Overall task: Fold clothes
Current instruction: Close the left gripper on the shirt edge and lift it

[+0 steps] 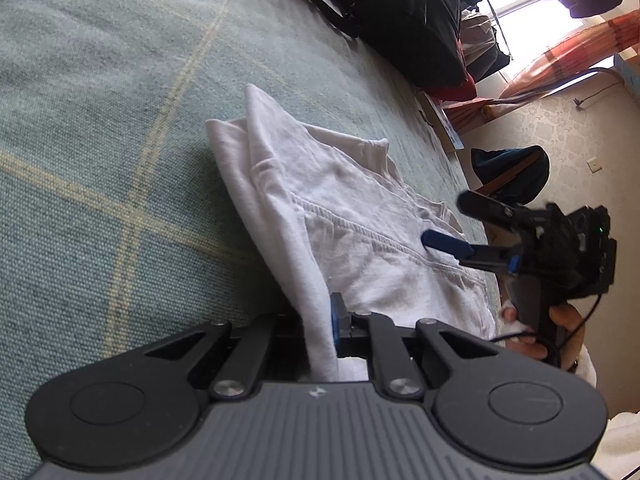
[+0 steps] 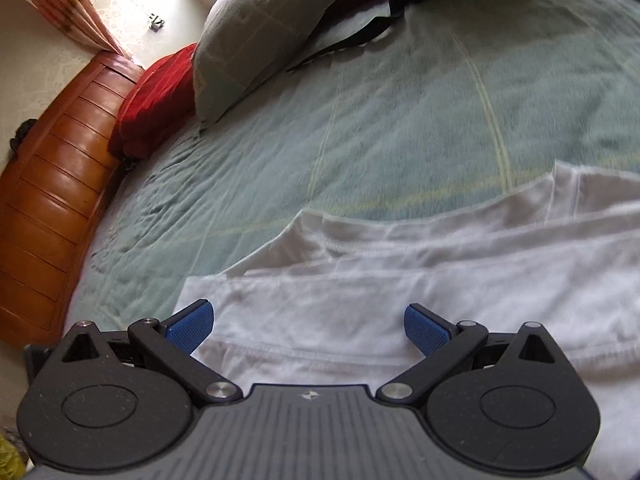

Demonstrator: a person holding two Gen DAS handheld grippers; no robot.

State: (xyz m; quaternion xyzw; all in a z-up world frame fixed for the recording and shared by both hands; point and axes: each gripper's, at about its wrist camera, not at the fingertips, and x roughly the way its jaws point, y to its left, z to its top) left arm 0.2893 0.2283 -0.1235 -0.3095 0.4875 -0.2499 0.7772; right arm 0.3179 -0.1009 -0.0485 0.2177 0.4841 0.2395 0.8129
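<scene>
The left tool [image 1: 320, 320] pinches a fold of the white garment [image 1: 340, 208] lying on the bed [image 1: 100, 120]. The right tool [image 2: 308, 326], spread wide, hovers over it, apparently not touching, toward three o'clock.

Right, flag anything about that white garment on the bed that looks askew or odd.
The white garment isn't flat: the left tool pinches one edge and lifts it into a ridge, and its layers lie creased and uneven on the green bedspread. The right tool is open, holding nothing. No damage visible.
</scene>
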